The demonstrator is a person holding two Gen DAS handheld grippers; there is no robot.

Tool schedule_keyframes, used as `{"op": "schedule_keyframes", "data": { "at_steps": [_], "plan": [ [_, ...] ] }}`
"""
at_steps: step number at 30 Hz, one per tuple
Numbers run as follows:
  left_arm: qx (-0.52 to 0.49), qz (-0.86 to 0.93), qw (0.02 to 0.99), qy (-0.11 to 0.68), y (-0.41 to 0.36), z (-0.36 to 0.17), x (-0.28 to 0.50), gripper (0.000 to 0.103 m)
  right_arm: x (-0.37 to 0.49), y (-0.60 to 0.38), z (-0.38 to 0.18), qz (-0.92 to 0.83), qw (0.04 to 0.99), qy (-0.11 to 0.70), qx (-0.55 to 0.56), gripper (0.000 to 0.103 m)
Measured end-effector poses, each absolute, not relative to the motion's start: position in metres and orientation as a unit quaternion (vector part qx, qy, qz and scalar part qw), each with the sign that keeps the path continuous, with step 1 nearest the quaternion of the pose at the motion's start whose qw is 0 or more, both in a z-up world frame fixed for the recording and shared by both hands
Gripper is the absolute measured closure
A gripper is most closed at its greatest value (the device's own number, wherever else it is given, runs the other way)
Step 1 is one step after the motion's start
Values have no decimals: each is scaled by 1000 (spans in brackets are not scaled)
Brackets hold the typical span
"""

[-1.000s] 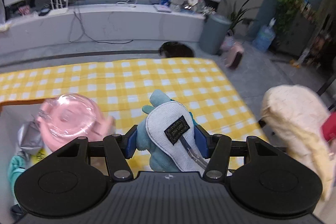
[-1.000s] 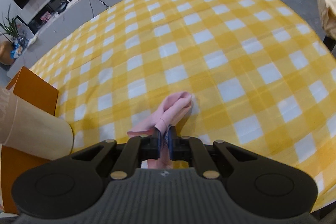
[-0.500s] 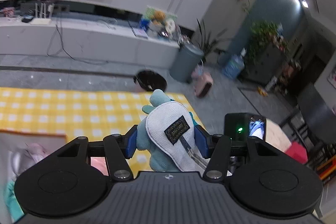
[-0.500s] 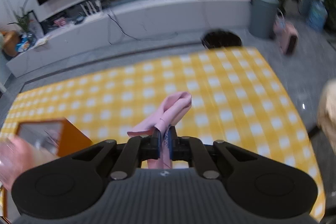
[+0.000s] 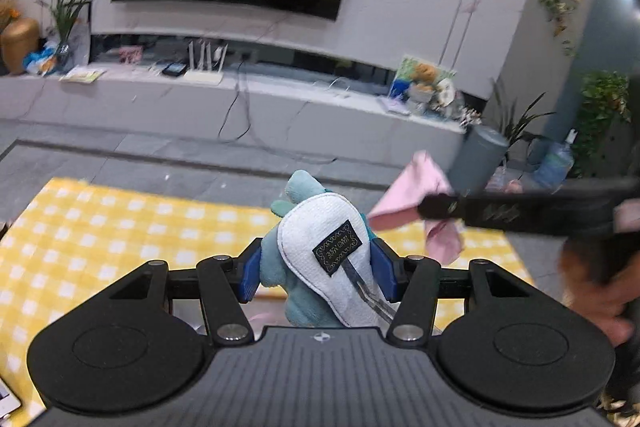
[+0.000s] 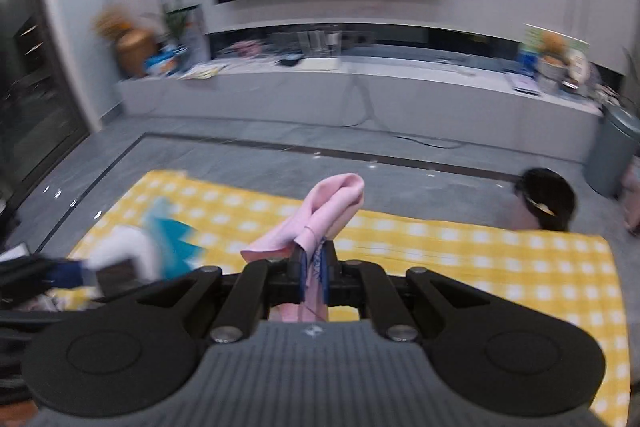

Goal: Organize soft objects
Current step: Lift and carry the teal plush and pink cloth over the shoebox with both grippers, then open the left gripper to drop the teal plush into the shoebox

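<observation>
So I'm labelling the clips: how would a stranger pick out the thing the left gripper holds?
Above the yellow checked tablecloth, look between the blue pads of the left gripper. It clamps a teal plush toy with a white quilted front. Its small black label sets it apart from the plain pink cloth in the right gripper.

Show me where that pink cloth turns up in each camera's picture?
Left wrist view: the pink cloth is right of centre, pinched in the right tongs reaching in from the right edge.
Right wrist view: pink cloth at centre, above those tongs.
Shared landmark: the yellow checked tablecloth.
</observation>
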State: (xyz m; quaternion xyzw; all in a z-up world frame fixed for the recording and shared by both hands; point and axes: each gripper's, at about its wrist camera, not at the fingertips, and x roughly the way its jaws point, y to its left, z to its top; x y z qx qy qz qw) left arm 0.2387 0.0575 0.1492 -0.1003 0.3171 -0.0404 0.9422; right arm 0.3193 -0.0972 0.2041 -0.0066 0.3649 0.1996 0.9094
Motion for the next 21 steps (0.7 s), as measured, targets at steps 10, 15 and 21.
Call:
{"op": "schedule_keyframes", "data": {
  "at_steps": [10, 15, 21],
  "plan": [
    [-110, -44, 926, 358, 106, 89, 228, 40, 303, -14, 193, 256, 871, 414, -68, 99],
    [-70, -46, 928, 363, 111, 67, 225, 40, 288, 14, 165, 255, 850, 444, -122, 99],
    [-13, -30, 922, 385, 89, 30, 229, 40, 288, 36, 123, 239, 824, 485, -170, 99]
  ]
}}
